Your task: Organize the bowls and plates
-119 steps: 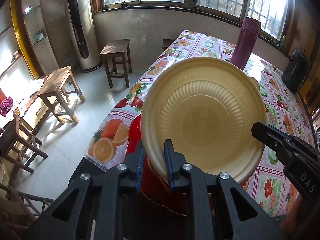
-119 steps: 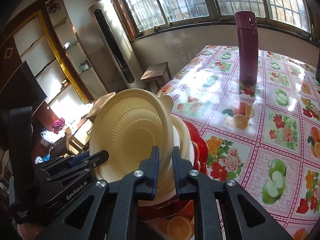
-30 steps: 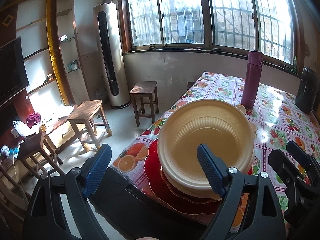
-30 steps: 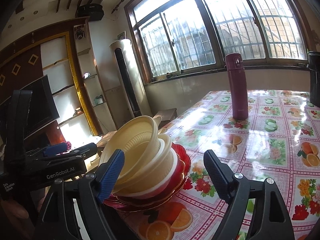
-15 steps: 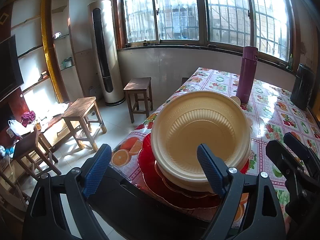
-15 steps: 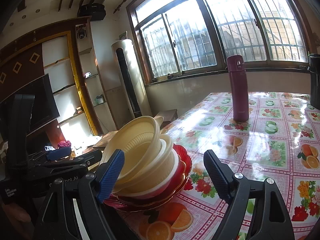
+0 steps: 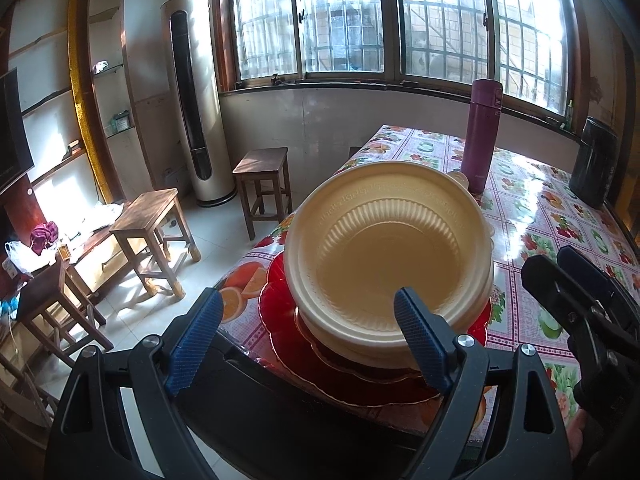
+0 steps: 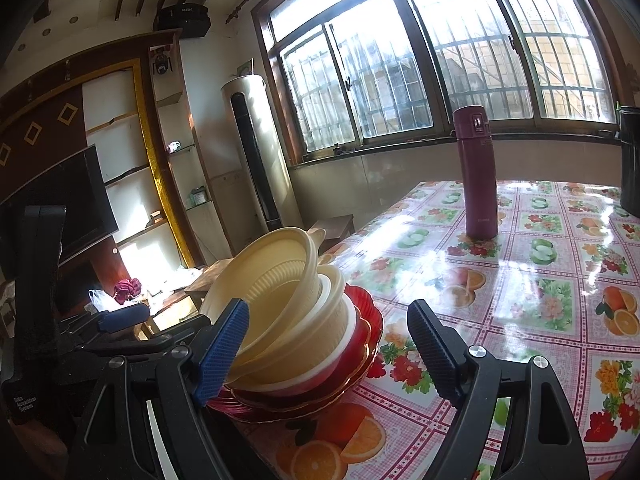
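Left wrist view shows my left gripper (image 7: 306, 330) spread wide and empty, hanging just off the table's (image 7: 532, 208) corner in front of the stack. The cream bowl (image 7: 386, 258), thin ribbed plastic, sits nested on paler bowls (image 8: 334, 312) atop scalloped red plates (image 7: 280, 336); I judge they are nested to save space. From the right wrist view the stack leans toward me. My right gripper (image 8: 324, 342) is wide too, holding nothing. The glossy fruit-print cloth looks slippery.
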{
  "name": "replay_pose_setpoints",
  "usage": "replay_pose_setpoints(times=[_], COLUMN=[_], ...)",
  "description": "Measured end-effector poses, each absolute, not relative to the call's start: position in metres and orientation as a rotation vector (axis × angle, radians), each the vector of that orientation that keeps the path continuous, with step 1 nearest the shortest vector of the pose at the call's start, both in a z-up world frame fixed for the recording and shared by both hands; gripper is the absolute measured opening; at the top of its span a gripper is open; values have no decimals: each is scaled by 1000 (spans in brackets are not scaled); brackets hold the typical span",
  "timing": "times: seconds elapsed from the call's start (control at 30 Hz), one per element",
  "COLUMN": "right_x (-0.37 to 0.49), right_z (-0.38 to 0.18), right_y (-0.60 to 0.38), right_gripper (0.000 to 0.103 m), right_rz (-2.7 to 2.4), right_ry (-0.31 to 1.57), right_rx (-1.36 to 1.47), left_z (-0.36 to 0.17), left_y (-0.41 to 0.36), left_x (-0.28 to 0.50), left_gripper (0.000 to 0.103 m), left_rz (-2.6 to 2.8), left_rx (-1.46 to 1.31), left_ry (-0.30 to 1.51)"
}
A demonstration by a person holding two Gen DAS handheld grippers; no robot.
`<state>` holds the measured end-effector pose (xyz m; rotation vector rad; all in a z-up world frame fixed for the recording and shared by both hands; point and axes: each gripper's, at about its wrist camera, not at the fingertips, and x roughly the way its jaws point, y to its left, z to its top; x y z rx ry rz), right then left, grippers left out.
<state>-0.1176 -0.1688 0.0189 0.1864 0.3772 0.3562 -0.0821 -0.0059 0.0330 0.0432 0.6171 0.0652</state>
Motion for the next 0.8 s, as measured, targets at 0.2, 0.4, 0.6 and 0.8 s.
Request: replay_pose_setpoints(times=[0.2,0.4,0.6,0.8], right_x=[-117,-115,-114,-115], right_z=[18,15,14,12], right_y=[-169,-168,-166,-164], right_gripper=[83,83,83,83], right_rz=[357,357,358,356], right_ry=[382,386,390,390], right_rx=[183,173,156,134], left_z=[31,28,25,21], left_y=[-7,-7,-3,1], left_x=[-82,-82,-81,-80], left_gripper=[88,88,88,88], left_rz=[54,54,55,45], left_rx=[51,51,42,36], left_ry=[620,626,637,644])
